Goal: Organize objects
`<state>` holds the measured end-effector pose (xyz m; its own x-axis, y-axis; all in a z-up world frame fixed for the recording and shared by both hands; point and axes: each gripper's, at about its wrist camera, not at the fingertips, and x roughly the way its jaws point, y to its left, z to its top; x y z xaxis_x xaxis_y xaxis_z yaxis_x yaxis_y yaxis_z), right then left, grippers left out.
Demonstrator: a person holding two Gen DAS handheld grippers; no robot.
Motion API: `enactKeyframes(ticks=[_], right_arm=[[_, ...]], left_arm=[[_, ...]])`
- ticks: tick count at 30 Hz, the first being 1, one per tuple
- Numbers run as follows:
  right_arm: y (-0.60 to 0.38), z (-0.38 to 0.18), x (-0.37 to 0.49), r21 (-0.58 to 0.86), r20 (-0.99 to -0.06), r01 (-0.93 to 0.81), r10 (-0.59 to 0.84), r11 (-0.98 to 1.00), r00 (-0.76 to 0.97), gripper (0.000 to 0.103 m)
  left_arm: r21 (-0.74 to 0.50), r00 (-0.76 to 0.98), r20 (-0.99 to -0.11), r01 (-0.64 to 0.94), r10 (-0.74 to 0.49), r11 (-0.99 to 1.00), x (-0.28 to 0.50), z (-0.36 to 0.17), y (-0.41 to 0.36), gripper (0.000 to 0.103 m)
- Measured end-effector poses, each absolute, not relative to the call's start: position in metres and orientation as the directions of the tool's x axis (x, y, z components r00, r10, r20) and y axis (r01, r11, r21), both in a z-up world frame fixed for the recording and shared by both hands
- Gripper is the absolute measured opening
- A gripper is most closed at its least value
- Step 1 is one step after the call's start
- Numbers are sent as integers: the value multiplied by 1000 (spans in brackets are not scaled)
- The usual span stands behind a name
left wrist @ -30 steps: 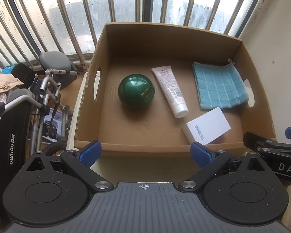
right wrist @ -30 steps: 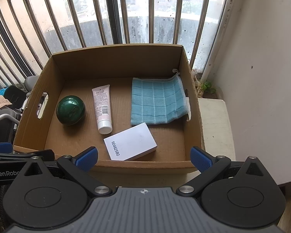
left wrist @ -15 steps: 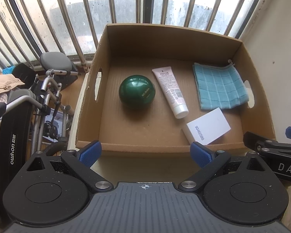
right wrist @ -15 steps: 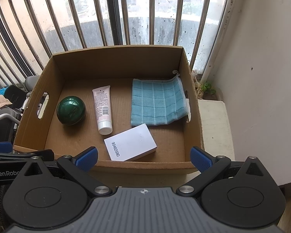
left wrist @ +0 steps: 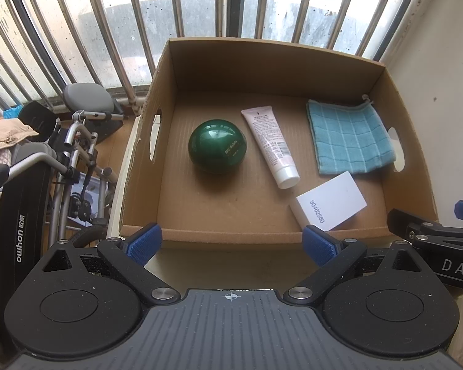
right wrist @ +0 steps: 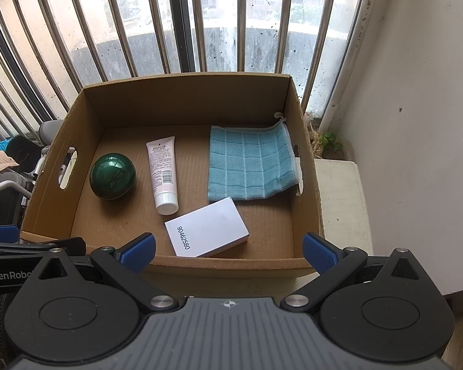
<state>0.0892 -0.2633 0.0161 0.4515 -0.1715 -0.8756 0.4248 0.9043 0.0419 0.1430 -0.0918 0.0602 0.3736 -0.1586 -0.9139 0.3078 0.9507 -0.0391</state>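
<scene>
An open cardboard box (left wrist: 262, 64) (right wrist: 188, 89) holds a green round jar (left wrist: 217, 146) (right wrist: 112, 176), a pink tube (left wrist: 270, 145) (right wrist: 163, 171), a folded blue cloth (left wrist: 350, 137) (right wrist: 250, 166) and a white box with a number (left wrist: 331, 205) (right wrist: 206, 231). My left gripper (left wrist: 231, 243) is open and empty, just before the box's near wall. My right gripper (right wrist: 230, 251) is open and empty at the same wall, further right.
Window bars (left wrist: 200, 3) stand behind the box. A folded wheelchair and a black machine (left wrist: 24, 215) crowd the left. A white wall (right wrist: 416, 92) is on the right, with a small plant (right wrist: 328, 141). The box sits on a pale ledge (right wrist: 342, 203).
Both views have shifted very slightly; the box and its contents have not moved. Both grippers stay open.
</scene>
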Motion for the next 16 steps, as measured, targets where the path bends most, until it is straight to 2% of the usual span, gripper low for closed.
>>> enactKeyframes(ticks=[16], right_arm=[[-265,18,92,39,-876,423,-172,906,451,103]], left_arm=[[-38,374,-914,310,-159,950,145,61,-92,98]])
